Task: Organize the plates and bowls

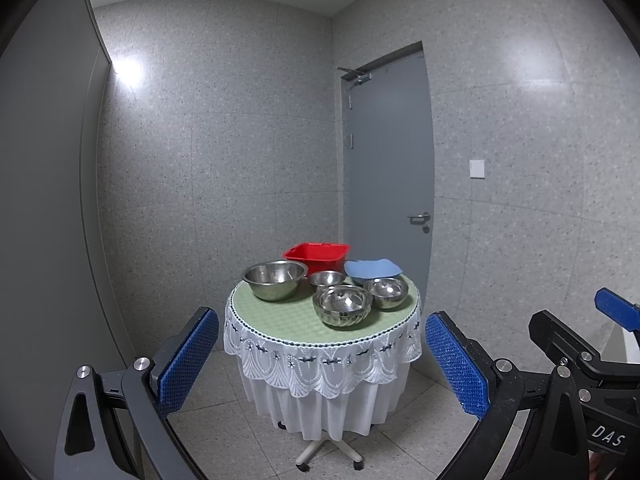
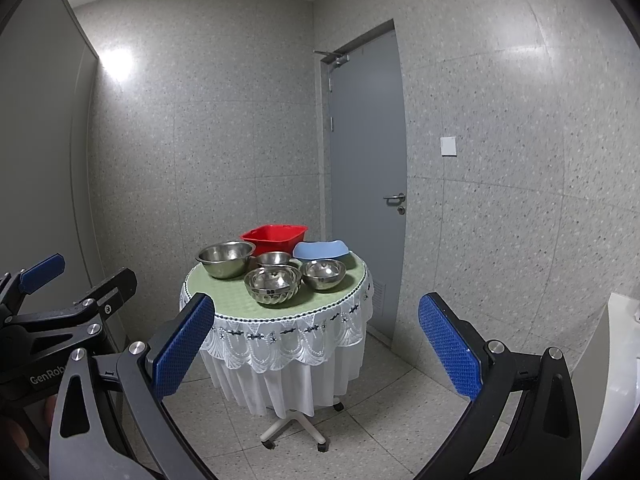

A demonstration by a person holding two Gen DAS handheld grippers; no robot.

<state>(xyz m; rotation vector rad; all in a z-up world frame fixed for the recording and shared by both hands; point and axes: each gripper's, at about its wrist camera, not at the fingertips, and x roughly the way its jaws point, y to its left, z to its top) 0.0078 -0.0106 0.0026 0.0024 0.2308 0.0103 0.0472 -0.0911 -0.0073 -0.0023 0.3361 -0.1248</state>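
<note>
A small round table (image 1: 280, 320) (image 2: 232, 300) with a green mat and white lace cloth stands ahead. On it are a large steel bowl (image 1: 275, 278) (image 2: 226, 258), a small steel bowl (image 1: 327, 279) (image 2: 273, 258), a nested steel bowl stack (image 1: 343, 306) (image 2: 273, 284), another steel bowl (image 1: 386, 292) (image 2: 324, 274), a red tub (image 1: 317, 257) (image 2: 274, 237) and a blue plate (image 1: 372, 269) (image 2: 320, 250). My left gripper (image 1: 322, 360) and my right gripper (image 2: 316, 346) are both open and empty, well short of the table.
A grey door (image 1: 390, 184) (image 2: 366, 168) is shut behind the table on the right. Tiled walls form a corner behind. The table stands on a wheeled base (image 1: 330, 454) (image 2: 296, 430). A white object (image 2: 618, 380) is at the right edge.
</note>
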